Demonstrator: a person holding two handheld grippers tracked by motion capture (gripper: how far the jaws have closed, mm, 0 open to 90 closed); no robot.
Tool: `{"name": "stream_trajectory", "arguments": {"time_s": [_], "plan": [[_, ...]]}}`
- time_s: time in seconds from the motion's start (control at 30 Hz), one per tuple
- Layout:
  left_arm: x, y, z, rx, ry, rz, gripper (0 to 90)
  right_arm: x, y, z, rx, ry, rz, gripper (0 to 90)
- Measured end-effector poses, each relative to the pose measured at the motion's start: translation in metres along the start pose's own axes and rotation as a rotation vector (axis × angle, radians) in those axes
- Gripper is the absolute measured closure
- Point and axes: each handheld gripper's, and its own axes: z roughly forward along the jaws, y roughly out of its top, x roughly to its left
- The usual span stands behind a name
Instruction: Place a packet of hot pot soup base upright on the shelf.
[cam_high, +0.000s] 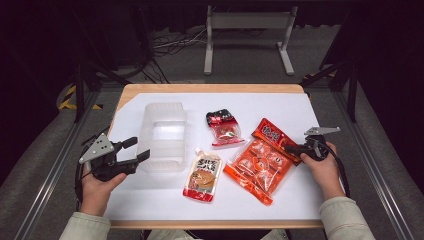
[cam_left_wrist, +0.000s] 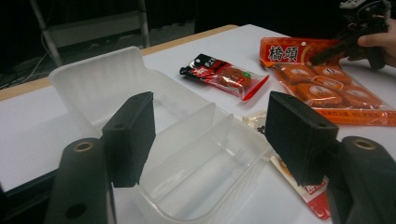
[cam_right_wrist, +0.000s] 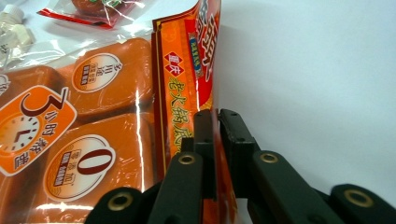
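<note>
The right gripper (cam_high: 295, 148) is clamping down on the top edge of the big orange snack bag (cam_high: 260, 162), and in the right gripper view its jaws are pressed together with the bag's red-and-orange header strip (cam_right_wrist: 184, 84) pinched flat between them. That edge is lifting up off the white table (cam_high: 280, 105) while the rest of the bag, with its round orange pieces showing through the clear front, is lying to the left of the jaws.

Over on the other side, the left gripper (cam_high: 135, 150) is hovering with its jaws spread, gripping nothing. The clear plastic container (cam_high: 162, 137) is sitting right in front of its tips; in the left gripper view the container's near corner is lying below and between the two black pads (cam_left_wrist: 133, 135), though whether they are touching it is hard to tell. Just beyond the right-hand pad the spouted sauce pouch (cam_high: 204, 176) is peeking out, and farther ahead of the jaws the small red and black packet (cam_high: 224, 128) is lying flat, near the container's far end.
</note>
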Motion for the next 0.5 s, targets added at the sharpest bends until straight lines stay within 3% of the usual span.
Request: {"name": "stream_trajectory", "arguments": {"time_s": [0.1,0.33,0.43,0.5], "plan": [[-0.002,0.001,0.002,0.023,-0.011,-0.005,40.2,0.001,0.001,-0.001,-0.008,-0.006,0.016,90.0],[-0.002,0.003,0.004,0.045,-0.031,-0.025,36.5,0.004,0.005,-0.008,-0.014,-0.029,0.007,90.0],[-0.005,0.003,0.005,0.034,-0.042,-0.032,36.1,0.005,0.008,-0.013,-0.016,-0.031,0.007,90.0],[-0.007,0.004,0.006,0.027,-0.052,-0.013,35.0,0.005,0.01,-0.017,-0.018,-0.028,0.009,90.0]]}}
